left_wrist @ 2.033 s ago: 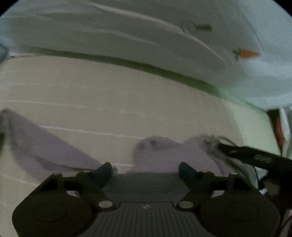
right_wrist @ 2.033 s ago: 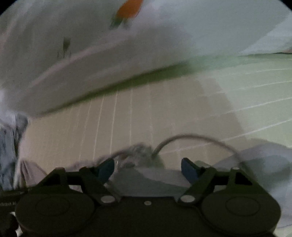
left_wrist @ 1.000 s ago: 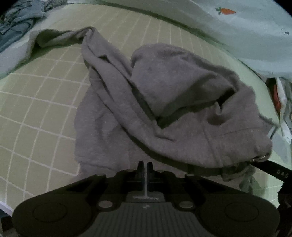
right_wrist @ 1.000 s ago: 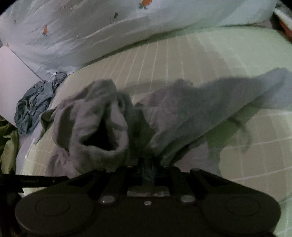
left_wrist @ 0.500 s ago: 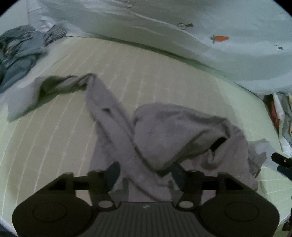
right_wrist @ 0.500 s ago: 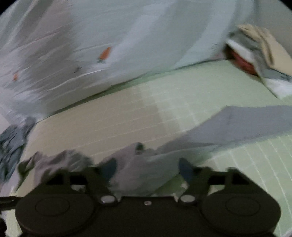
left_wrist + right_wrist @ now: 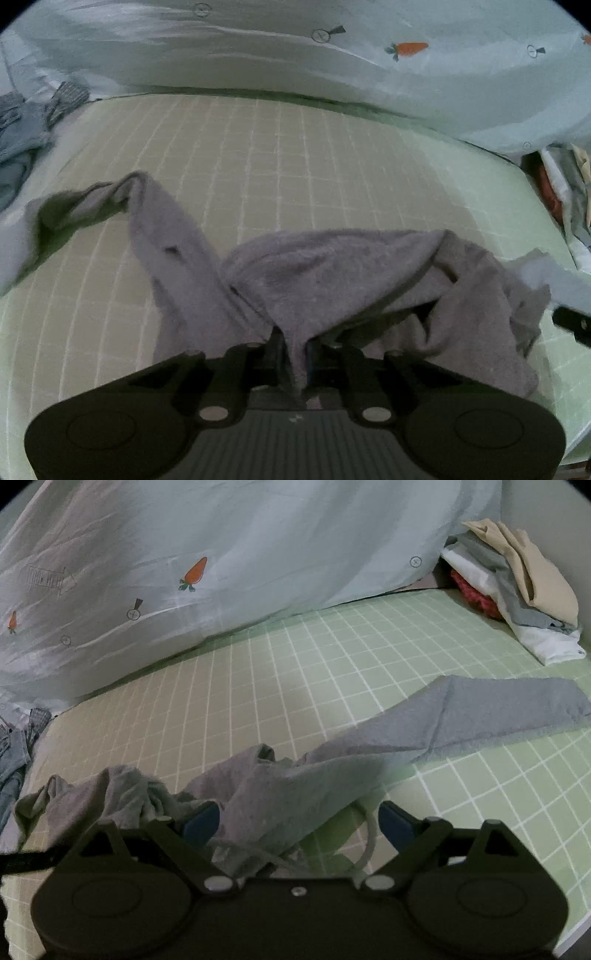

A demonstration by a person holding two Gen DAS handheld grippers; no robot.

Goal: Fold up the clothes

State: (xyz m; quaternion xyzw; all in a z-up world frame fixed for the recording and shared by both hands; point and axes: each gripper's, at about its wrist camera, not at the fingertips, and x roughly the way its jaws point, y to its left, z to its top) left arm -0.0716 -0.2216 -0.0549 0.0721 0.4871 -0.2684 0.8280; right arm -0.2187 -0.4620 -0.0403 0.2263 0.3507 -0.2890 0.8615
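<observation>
Left claw (image 7: 295, 347): pinched tight on a fold of the grey hoodie (image 7: 332, 273)
Right claw (image 7: 299, 818): spread wide, gripping nothing
Hoodie: crumpled on the bed (image 7: 332, 657) just ahead of both claws

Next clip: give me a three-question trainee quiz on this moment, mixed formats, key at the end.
1. True or false: the left gripper is shut on the grey hoodie.
2. The right gripper is: A) open, B) shut on a sleeve, C) out of view.
3. Fill in: the quilt behind the checked sheet is printed with orange ____.

Key: 1 true; 2 A; 3 carrots.
</observation>
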